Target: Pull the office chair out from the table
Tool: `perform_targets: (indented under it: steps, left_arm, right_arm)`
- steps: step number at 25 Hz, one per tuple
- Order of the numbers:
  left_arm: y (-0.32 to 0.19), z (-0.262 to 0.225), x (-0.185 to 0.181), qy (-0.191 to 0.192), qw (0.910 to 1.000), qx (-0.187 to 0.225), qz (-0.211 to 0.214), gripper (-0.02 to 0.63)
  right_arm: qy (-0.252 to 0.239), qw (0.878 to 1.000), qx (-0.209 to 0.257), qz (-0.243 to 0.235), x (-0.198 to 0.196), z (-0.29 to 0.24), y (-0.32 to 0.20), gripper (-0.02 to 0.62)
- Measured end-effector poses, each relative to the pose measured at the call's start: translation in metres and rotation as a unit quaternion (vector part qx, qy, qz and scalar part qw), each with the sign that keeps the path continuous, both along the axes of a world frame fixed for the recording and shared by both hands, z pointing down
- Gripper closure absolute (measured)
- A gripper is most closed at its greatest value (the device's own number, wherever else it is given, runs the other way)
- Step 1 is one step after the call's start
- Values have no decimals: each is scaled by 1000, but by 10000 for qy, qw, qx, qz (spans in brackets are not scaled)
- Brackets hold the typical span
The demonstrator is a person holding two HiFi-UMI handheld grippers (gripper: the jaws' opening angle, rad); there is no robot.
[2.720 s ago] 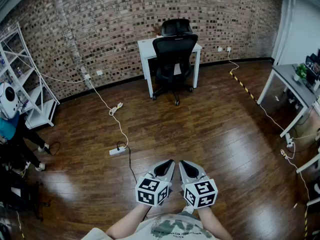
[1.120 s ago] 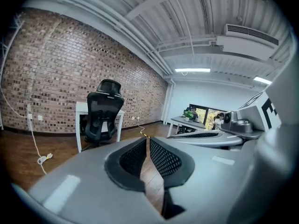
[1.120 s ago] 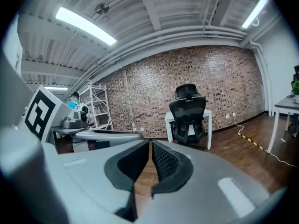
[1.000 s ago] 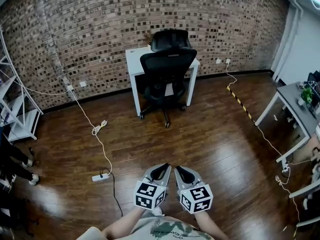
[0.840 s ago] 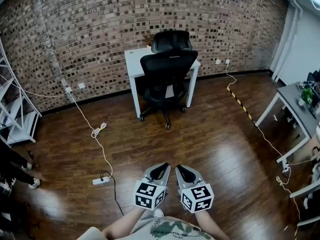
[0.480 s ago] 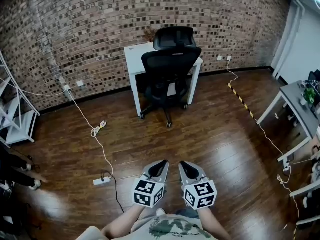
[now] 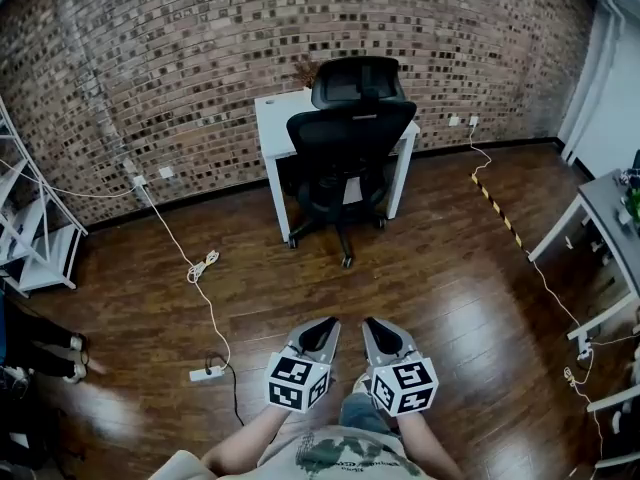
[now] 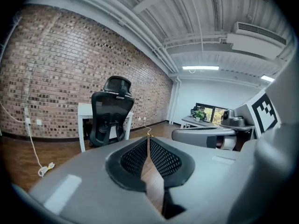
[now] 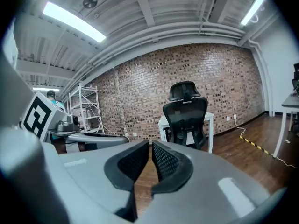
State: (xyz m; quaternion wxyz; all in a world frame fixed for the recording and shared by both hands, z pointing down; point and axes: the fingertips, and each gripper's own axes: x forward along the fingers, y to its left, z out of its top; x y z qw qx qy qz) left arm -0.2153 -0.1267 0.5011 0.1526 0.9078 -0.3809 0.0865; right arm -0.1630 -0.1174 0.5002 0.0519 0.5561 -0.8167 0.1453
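A black mesh office chair (image 7: 349, 138) with a headrest is tucked under a small white table (image 7: 272, 118) against the brick wall. It also shows in the left gripper view as the chair (image 8: 110, 115) and in the right gripper view as the chair (image 9: 186, 118). My left gripper (image 7: 329, 322) and right gripper (image 7: 369, 322) are held side by side low in the head view, well short of the chair. Both are shut with nothing between their jaws. The left gripper (image 8: 148, 139) and right gripper (image 9: 150, 143) point toward the chair.
A white cable with a power strip (image 7: 207, 373) runs over the wooden floor at left. A yellow-black striped strip (image 7: 502, 212) lies at right. A white shelving rack (image 7: 30, 228) stands far left, a grey desk (image 7: 605, 203) far right. A person's legs (image 7: 45, 333) show at the left edge.
The chair and table have grown nearer and larger in the head view as I walk toward them. Both grippers stay shut and side by side.
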Motion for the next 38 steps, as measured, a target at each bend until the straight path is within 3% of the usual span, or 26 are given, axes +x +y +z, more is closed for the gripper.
perform_targets:
  steps: [16, 21, 30, 38]
  left_arm:
    - [-162, -16, 94, -282, 9991, -18, -309, 584]
    - [-191, -21, 99, -382, 9982, 84, -459, 584]
    - [-255, -18, 116, -231, 9982, 120, -534, 584]
    - [-358, -32, 117, 121, 9963, 324, -784, 584]
  right_arm:
    - [-288, 9992, 187, -196, 108, -22, -164, 589]
    - [-239, 9988, 291, -315, 121, -27, -194, 589]
    - [-97, 9975, 483, -507, 139, -35, -258, 589]
    - [316, 9954, 653, -632, 156, -52, -351, 589]
